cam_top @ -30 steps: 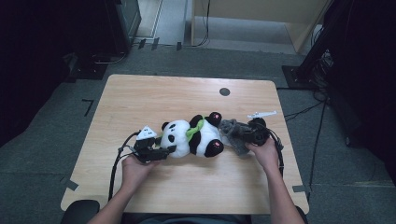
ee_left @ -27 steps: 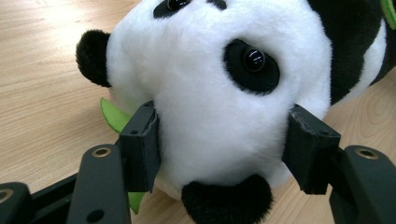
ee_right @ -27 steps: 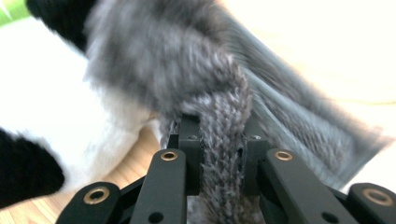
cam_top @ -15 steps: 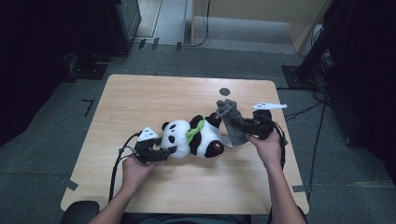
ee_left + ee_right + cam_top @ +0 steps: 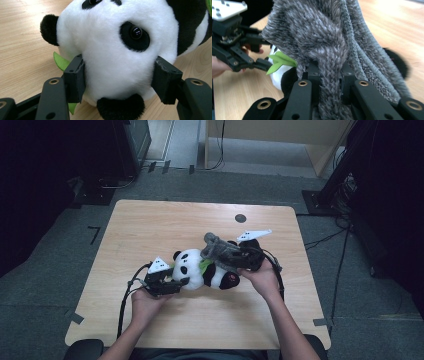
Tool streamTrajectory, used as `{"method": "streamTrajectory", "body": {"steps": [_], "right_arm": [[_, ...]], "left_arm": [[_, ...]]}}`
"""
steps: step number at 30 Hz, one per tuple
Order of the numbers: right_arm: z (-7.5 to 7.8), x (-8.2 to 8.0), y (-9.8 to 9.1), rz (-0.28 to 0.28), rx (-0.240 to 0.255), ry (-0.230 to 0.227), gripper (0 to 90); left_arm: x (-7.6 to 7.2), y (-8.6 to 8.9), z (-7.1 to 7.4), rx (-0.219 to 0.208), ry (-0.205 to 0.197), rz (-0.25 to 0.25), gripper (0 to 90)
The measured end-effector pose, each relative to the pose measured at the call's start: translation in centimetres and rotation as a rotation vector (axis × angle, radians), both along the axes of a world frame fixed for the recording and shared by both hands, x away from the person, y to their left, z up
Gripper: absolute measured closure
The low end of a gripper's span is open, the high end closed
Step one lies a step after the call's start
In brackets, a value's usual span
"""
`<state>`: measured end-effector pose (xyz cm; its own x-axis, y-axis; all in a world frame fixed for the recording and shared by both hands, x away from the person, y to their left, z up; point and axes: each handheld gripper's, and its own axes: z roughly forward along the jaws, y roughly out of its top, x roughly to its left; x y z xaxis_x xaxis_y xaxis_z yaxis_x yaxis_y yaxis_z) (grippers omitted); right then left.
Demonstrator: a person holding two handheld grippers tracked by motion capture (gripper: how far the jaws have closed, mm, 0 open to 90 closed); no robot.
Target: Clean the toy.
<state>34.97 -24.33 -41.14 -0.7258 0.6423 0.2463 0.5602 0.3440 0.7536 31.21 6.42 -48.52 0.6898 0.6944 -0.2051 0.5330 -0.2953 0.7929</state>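
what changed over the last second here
The right tongs, shut on the grey fuzzy cloth, lifted it from beside the panda's feet up and across over the plush panda. The left tongs kept their grip on the panda's head, and the panda stayed lying on the table.

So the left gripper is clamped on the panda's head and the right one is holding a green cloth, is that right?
Not quite. The cloth in the right gripper is grey and fuzzy, not green, as the right gripper view shows. The left gripper does clamp the panda by its head.
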Motion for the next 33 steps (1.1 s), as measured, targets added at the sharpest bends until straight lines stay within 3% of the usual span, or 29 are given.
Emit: {"method": "streamTrajectory", "body": {"steps": [2, 11, 13, 18, 25, 33], "right_arm": [[-0.3, 0.1, 0.3, 0.008, -0.018, 0.005, 77.4], [-1.7, 0.1, -1.0, 0.006, 0.018, 0.009, 76.8], [-1.9, 0.3, -1.8, -0.010, 0.001, 0.018, 76.8], [-2.8, 0.5, -3.2, -0.032, 0.028, 0.045, 77.2], [-3.6, 0.8, -4.5, -0.065, 0.030, 0.067, 77.1], [-4.5, 0.6, -5.6, -0.102, 0.000, 0.092, 77.0]], "left_arm": [[0.0, 0.0, 0.0, 0.006, -0.004, -0.004, 36.5], [-0.1, 0.0, 0.0, 0.015, -0.011, -0.013, 36.6], [0.0, 0.0, 0.0, 0.007, -0.007, -0.013, 36.6], [0.1, 0.1, -0.1, 0.001, -0.003, -0.012, 36.7], [0.3, 0.1, 0.0, -0.007, 0.004, -0.012, 36.6], [0.6, 0.3, 0.0, -0.024, 0.011, -0.015, 36.4]]}}
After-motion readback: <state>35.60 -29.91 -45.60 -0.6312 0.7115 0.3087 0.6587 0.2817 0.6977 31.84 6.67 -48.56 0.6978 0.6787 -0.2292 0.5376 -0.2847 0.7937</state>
